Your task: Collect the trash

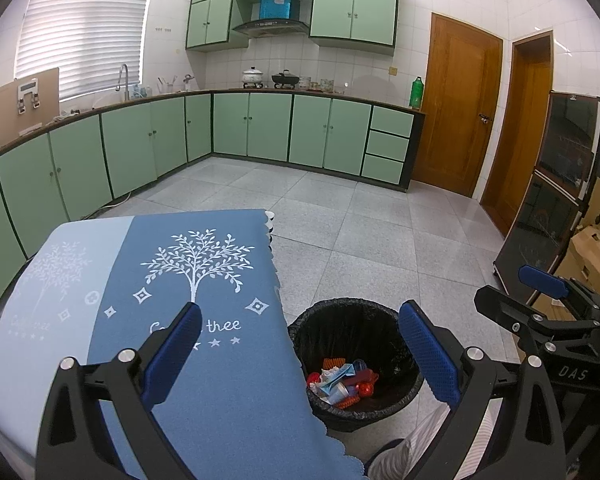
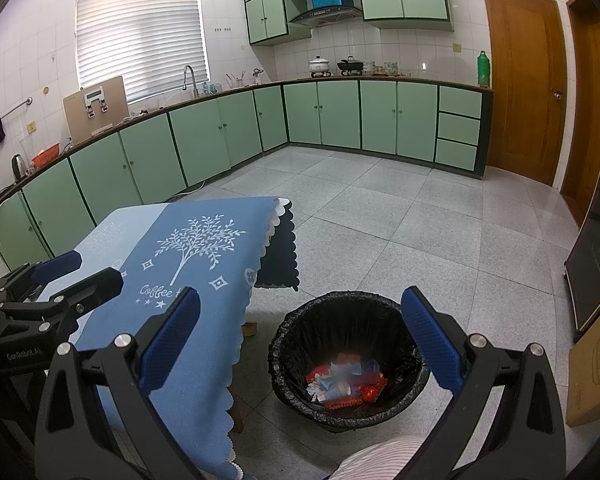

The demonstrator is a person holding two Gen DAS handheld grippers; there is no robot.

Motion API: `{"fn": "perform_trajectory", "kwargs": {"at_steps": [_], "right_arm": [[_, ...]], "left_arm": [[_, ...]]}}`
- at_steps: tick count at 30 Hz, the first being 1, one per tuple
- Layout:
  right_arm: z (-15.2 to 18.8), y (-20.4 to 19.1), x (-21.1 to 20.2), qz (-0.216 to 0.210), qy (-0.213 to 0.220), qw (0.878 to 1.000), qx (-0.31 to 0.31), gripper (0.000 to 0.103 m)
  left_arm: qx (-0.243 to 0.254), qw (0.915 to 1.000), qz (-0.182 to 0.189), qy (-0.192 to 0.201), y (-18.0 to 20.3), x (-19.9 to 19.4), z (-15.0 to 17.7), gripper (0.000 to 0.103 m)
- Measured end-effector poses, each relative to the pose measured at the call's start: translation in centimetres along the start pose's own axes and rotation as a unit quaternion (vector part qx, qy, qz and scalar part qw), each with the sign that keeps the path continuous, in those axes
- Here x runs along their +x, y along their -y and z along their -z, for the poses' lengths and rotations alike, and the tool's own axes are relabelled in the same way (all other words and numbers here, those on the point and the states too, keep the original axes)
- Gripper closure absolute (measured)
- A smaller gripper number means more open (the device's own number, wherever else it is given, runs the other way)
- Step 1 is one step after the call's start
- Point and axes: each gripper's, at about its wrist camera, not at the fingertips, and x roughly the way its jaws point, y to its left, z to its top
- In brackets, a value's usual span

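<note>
Holding both my grippers wide apart and empty above the black-lined trash bin (image 2: 348, 360), with the red, blue and white wrappers (image 2: 346, 382) lying at its bottom.

My left gripper (image 1: 300, 360) is hanging partly over the blue tablecloth (image 1: 204, 280), and its view is showing my right gripper (image 1: 548, 300) at the side. My right gripper's view is showing the bin more fully, the wooden table leg (image 2: 249, 328) under the cloth, and a kettle (image 2: 18, 165) on the counter.

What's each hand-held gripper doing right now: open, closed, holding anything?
Left hand-held gripper: open, holding nothing, above the table edge and bin.
Right hand-held gripper: open, holding nothing, above the bin.
</note>
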Motion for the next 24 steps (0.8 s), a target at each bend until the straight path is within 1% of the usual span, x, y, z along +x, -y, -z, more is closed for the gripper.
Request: {"fn": "perform_trajectory", "kwargs": {"at_steps": [24], "right_arm": [[0.30, -0.22, 0.11, -0.001, -0.002, 1.000, 0.000, 0.005]], "left_arm": [[-0.004, 1.0000, -0.001, 0.000, 0.19, 0.05, -0.12, 0.006]]}}
